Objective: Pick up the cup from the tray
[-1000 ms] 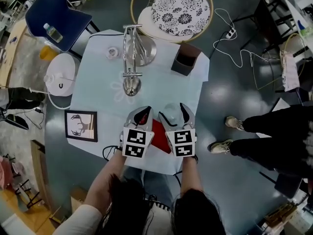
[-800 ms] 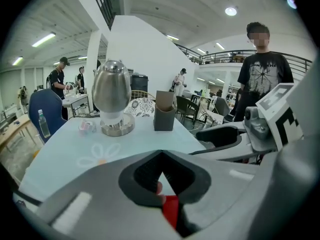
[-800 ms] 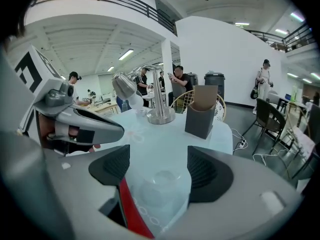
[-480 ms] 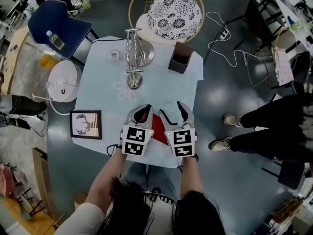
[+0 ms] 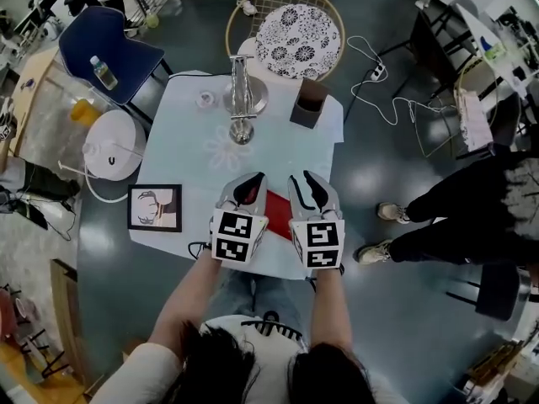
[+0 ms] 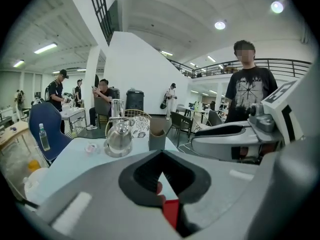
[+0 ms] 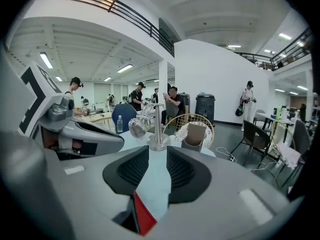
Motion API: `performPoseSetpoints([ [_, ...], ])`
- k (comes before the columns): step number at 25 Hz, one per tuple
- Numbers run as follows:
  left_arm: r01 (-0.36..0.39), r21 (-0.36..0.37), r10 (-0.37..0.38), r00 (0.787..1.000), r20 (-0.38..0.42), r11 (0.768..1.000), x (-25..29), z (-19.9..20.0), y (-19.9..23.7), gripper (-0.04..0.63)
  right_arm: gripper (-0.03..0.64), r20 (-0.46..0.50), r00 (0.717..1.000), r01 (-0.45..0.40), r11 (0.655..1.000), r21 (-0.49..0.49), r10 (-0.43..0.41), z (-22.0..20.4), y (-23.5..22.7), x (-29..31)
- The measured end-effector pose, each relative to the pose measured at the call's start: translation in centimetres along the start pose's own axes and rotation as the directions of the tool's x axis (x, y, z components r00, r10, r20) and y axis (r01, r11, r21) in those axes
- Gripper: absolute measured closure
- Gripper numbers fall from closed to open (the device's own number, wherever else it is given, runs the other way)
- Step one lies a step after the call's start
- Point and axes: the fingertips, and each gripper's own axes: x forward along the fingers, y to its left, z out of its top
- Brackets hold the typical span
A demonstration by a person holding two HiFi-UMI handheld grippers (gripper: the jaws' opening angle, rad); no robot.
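Asker: Placement of the two grippers is wanted.

Answerer: Both are held side by side above the near edge of the pale table [image 5: 181,154]. The left gripper [image 5: 251,179] is kept just beside the right gripper [image 5: 305,178] without touching it. Each is pointed toward the far edge and tilted downward.

Asker: How are the fingers of the left one found?

Answerer: Its pads [image 6: 145,176] are pressed together at the tips, and nothing is pinched. Behind the tips a small three-cornered gap is left, through which table top and a strip of red are seen.

Asker: And the right?

Answerer: Its pads [image 7: 180,171] are set a narrow way apart, having just been closing. Only pale table top and a red sliver are made out in the gap.

Asker: Where is the cup placed?

Answerer: It cannot be picked out in any view. The red tray [image 5: 278,204] is seen at the near edge, between and beneath the two grippers, and is largely covered by them.

Asker: What else is carried by the table?

Answerer: A metal stand [image 5: 242,99] is set at the middle of the far edge. A small round clear item [image 5: 206,99] is placed just beside it toward the far left corner. A brown box-shaped holder [image 5: 309,105] is set near the far right corner, and a framed picture [image 5: 155,208] is laid at the left edge.
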Motion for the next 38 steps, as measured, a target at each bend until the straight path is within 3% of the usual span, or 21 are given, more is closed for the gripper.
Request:
performPoseSetpoints([
  [6,0.006,0.041,-0.008,0.999,0.039,0.999,-1.8,1.3,-1.2,0.594,0.592,0.034,0.999,0.040,0.999,0.026,-0.041,1.3,0.3,-2.1],
  [9,0.009,0.050,-0.012,0.999,0.048,0.999,-2.5,1.5,-1.6,0.594,0.595,0.041,0.998,0.044,0.999,0.029,-0.045,1.6,0.7,-2.9],
  [16,0.040,-0.001,-0.040,0.996,0.084,0.999,-4.2,2.9,-2.5,0.594,0.595,0.052,0.998,0.045,0.998,0.039,-0.047,2.2,1.6,-4.3],
  [23,0.039,0.040,-0.042,0.994,0.101,0.998,-5.7,3.7,-2.8,0.594,0.597,0.045,0.997,0.068,0.998,0.007,-0.068,2.7,2.7,-4.9],
  [27,0.030,0.101,-0.042,0.992,0.118,0.994,-6.4,4.4,-3.0,0.595,0.597,0.035,0.997,0.068,0.998,0.007,-0.068,2.5,3.0,-5.1],
  [38,0.031,0.067,-0.040,0.989,0.144,0.997,-7.3,5.2,-3.2,0.594,0.597,0.032,0.996,0.079,0.997,-0.010,-0.078,2.8,3.2,-6.3],
])
